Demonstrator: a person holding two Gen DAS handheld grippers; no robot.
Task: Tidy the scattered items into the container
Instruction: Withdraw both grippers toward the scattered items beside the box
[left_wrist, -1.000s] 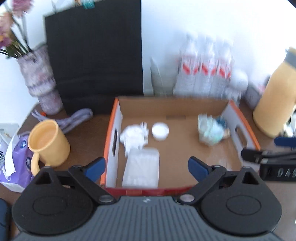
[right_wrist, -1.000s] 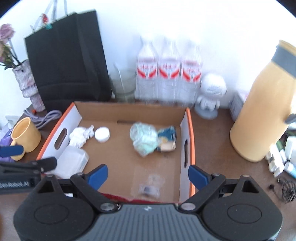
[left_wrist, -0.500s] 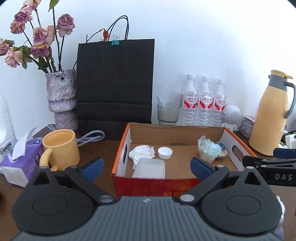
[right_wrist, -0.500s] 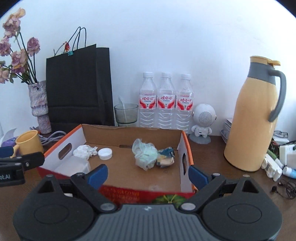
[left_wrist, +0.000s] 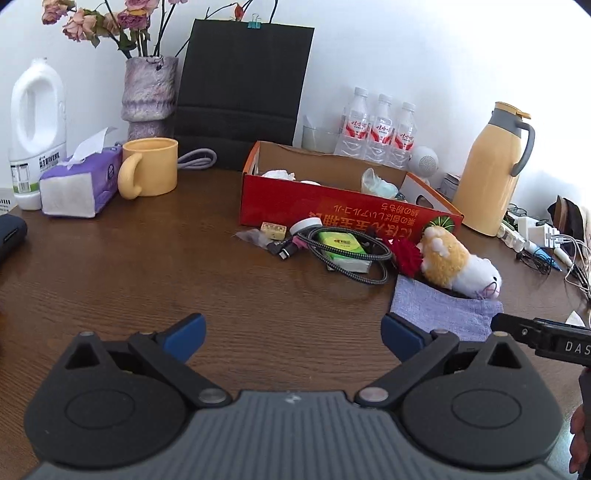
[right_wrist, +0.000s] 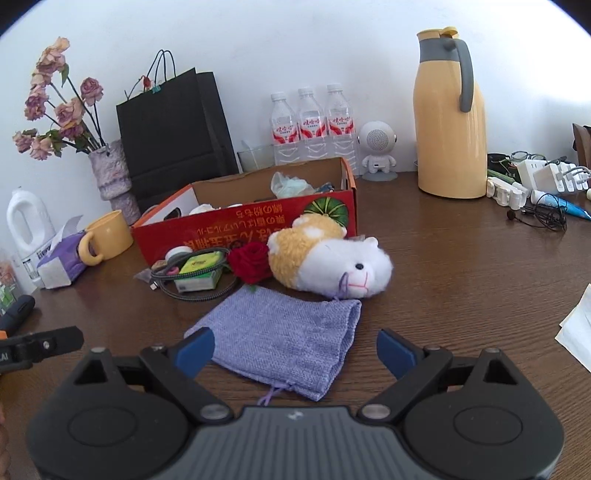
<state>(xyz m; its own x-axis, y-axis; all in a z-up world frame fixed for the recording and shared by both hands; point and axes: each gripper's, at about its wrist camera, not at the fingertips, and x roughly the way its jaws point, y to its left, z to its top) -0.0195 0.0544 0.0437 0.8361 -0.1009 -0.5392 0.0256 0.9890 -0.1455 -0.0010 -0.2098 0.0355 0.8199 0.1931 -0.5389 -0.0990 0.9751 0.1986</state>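
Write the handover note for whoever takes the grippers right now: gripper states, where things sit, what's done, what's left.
Left gripper: open, empty, over bare table.
Right gripper: open, empty, the purple pouch just ahead of its fingers.
Cardboard box: already holds crumpled paper and a pale plastic wad.
Left to tidy, all in front of the box: plush toy with its head on the pouch's edge, red rose, green packet wrapped in a braided cable, white cap, small tile.
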